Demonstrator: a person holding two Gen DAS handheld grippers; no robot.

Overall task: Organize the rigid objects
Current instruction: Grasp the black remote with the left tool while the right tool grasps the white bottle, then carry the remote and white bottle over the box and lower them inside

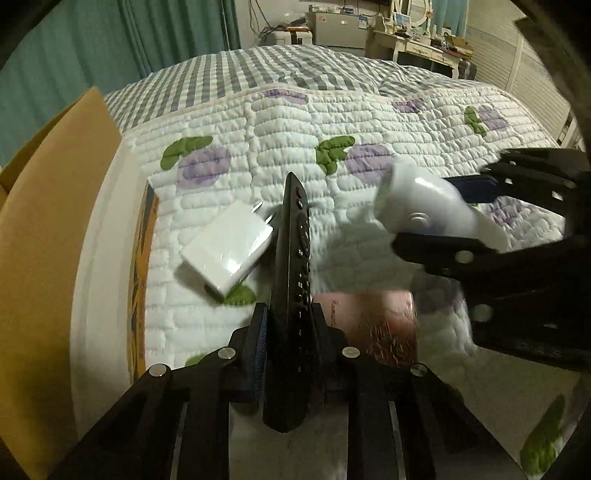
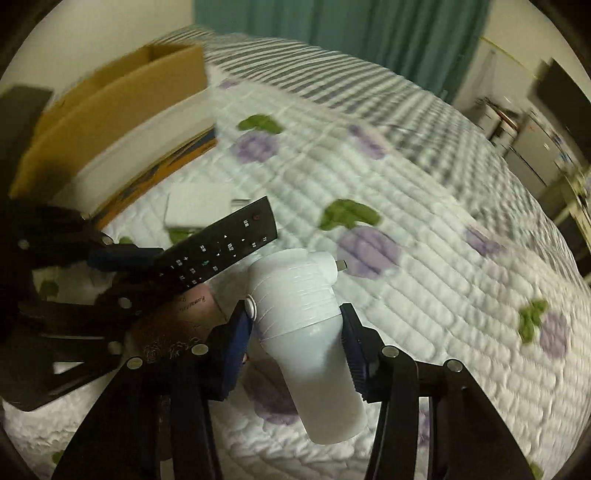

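Left gripper (image 1: pixel 286 325) pinching black remote (image 1: pixel 293 266) by lower end, above bed (image 1: pixel 369 122).
Right gripper (image 2: pixel 295 332) clamped on white plastic device (image 2: pixel 306 332).
Risk: smooth rounded shell slipping; long remote pivoting in grip; held items colliding.
White charger (image 1: pixel 227 254) lies on quilt beside cardboard box (image 1: pixel 44 221).

A quilted bed cover (image 1: pixel 280 122) with purple flowers and green leaves spread across the bed. Teal curtains (image 1: pixel 147 33) hung behind it, a cream dressing table (image 1: pixel 417 44) stood beyond.
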